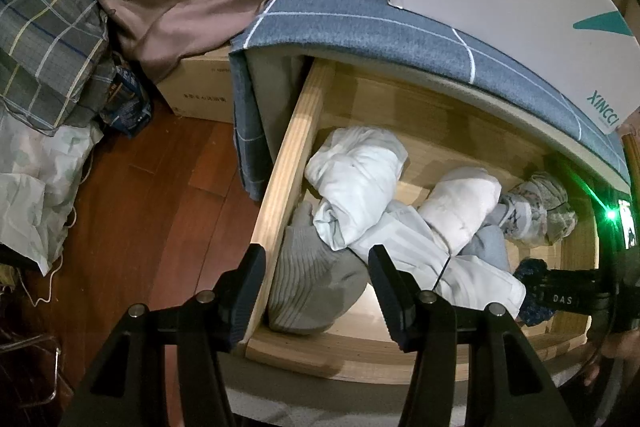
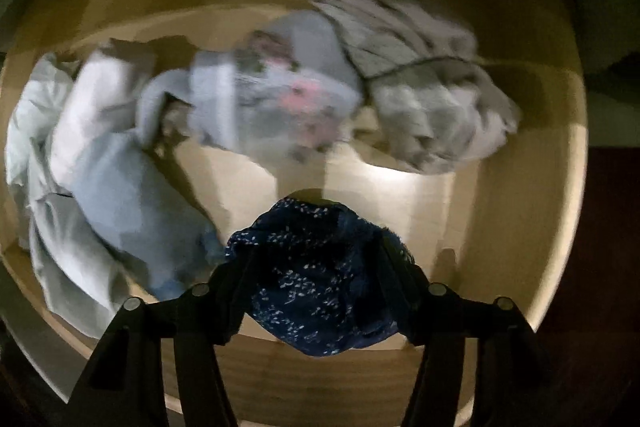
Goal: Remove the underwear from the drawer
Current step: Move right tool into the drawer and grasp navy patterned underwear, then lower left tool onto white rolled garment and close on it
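Both right fingers (image 2: 236,279) flank navy underwear (image 2: 316,279)

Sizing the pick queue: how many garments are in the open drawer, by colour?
White: 3
Grey ribbed: 1
Light blue: 1
Pale patterned: 2
Navy patterned: 1
Total: 8

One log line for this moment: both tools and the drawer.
left tool: open, empty | right tool: around dark blue underwear, grip unclear | drawer: open
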A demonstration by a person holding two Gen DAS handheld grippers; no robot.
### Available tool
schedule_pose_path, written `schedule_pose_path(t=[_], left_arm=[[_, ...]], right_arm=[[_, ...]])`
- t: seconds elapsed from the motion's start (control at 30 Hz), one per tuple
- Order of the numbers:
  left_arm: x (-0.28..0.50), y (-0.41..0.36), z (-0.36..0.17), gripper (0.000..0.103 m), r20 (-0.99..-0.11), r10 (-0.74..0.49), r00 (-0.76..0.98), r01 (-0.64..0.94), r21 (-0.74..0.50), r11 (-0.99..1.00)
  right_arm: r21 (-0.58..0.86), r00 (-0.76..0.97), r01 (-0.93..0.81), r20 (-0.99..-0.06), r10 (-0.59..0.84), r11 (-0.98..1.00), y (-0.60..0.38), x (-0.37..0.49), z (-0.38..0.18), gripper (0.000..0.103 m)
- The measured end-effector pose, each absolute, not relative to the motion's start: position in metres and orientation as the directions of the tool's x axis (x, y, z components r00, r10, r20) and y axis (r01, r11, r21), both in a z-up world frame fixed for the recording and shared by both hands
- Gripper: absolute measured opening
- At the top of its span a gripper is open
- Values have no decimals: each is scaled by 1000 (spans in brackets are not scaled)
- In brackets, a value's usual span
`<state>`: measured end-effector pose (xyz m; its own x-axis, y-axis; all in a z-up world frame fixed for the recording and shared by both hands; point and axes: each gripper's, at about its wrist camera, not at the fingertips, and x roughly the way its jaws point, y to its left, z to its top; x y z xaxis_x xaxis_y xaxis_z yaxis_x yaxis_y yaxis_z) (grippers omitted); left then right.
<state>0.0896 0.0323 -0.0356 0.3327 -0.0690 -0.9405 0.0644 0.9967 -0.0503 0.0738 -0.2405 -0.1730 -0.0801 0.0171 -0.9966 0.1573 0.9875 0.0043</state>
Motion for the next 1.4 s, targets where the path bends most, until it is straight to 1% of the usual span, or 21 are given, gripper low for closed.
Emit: schedule_pose_path(t=[0.13, 0.33, 0.4, 0.47, 0.57, 0.77, 0.8, 0.87, 0.9, 0.93, 0.97, 1.03, 1.07, 1.13, 1.33, 1.37, 1.4], left_arm=[[90, 34, -36, 55, -942, -71, 329, 67, -52, 996], [90, 33, -37, 55, -943, -66, 326, 66, -47, 997], [90, 33, -37, 55, -944, -69, 323, 64, -51, 997], [91, 34, -37, 55, -945, -69, 321, 62, -52, 997], [91, 34, -37, 55, -945, -68, 321, 63, -50, 997], [92, 34, -38, 55, -946, -69, 315, 63, -52, 997], [92, 35, -39, 55, -947, -70, 312, 60, -54, 997], [93, 35, -40, 55, -950, -75, 304, 63, -58, 996], [93, 34, -41, 55, -952, -75, 297, 68, -58, 996], [93, 34, -41, 55, -953, -75, 294, 70, -57, 996], [94, 34, -42, 55, -953, -75, 292, 71, -56, 996], [94, 34, -42, 55, -954, -76, 290, 71, -57, 996], [93, 34, -42, 55, -954, -74, 290, 70, -56, 996], [93, 33, -43, 55, -955, -69, 288, 72, -51, 996], [94, 29, -46, 55, -960, -53, 275, 74, -34, 997], [95, 29, -46, 55, -961, -51, 272, 75, -32, 997], [94, 28, -46, 55, -961, -49, 271, 76, -29, 997]], right_arm=[[5, -103, 170, -994, 23, 985, -253, 63, -180, 64], [13, -113, 162, -993, 31, 987, -251, 54, -187, 64], [17, -108, 157, -994, 35, 987, -242, 51, -186, 67], [25, -110, 156, -993, 43, 987, -229, 49, -186, 74], [22, -117, 138, -992, 39, 990, -221, 58, -189, 76], [-14, -178, 76, -984, 0, 997, -203, 72, -204, 76], [-17, -191, 69, -982, -3, 997, -201, 72, -207, 74], [-12, -209, 73, -978, 4, 997, -195, 70, -214, 67], [5, -216, 87, -976, 24, 996, -196, 69, -216, 65], [17, -216, 98, -976, 38, 995, -192, 70, -223, 61], [23, -217, 100, -975, 44, 995, -194, 69, -224, 59], [24, -216, 83, -976, 41, 996, -191, 64, -226, 49], [25, -218, 78, -975, 41, 997, -189, 62, -227, 43], [24, -231, 75, -972, 41, 997, -188, 57, -228, 37], [-20, -230, 93, -973, 2, 995, -195, 46, -236, 33], [-31, -230, 99, -973, -8, 995, -197, 44, -237, 29], [-23, -222, 99, -975, -1, 995, -198, 42, -238, 29]])
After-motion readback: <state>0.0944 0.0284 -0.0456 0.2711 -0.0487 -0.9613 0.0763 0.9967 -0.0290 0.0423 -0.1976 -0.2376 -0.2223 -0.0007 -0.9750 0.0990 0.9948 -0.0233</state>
